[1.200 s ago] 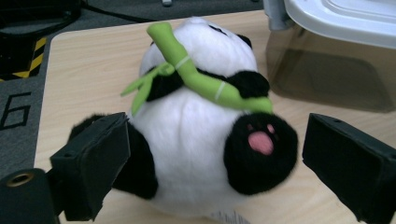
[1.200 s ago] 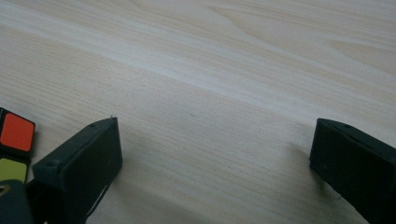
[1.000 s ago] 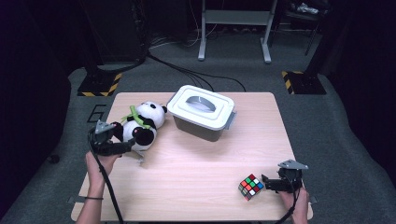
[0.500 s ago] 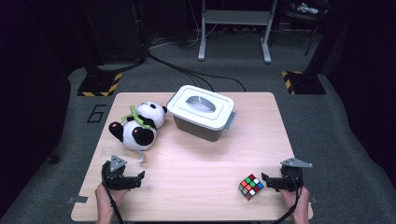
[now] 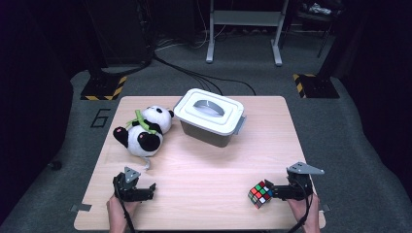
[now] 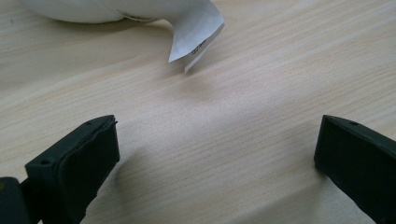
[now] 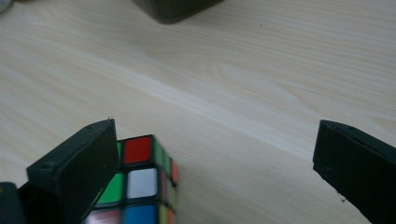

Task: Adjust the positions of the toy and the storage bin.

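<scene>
A: The left gripper (image 5: 145, 190) has pulled right back from the plush panda (image 5: 143, 132) to the near edge of the wooden table (image 5: 204, 165); a second ago it was up against the toy. The panda itself has stayed where it lay, on its side at the far left, beside the lidded grey bin (image 5: 210, 118).

B: And that gripper's jaws?

A: Spread wide over bare wood, nothing between them. In the left gripper view the panda's white sewn-in tag (image 6: 196, 35) hangs just ahead of them.

B: So the work now is on the right?

A: I'd judge so. The right gripper (image 5: 272, 190) sits at the near right with its jaws also wide and empty, and the Rubik's cube (image 5: 260, 194) lies just off its tips. In the right gripper view the cube (image 7: 140, 184) is low and tucked against the one jaw, not centred in the gap.

B: How would you take it cleanly?

A: Shift the gripper sideways until the cube sits midway between the jaws, square them to two opposite flat faces, then ease forward and close. Closing from here would likely nudge a corner and spin or slide the cube on the smooth wood.
</scene>
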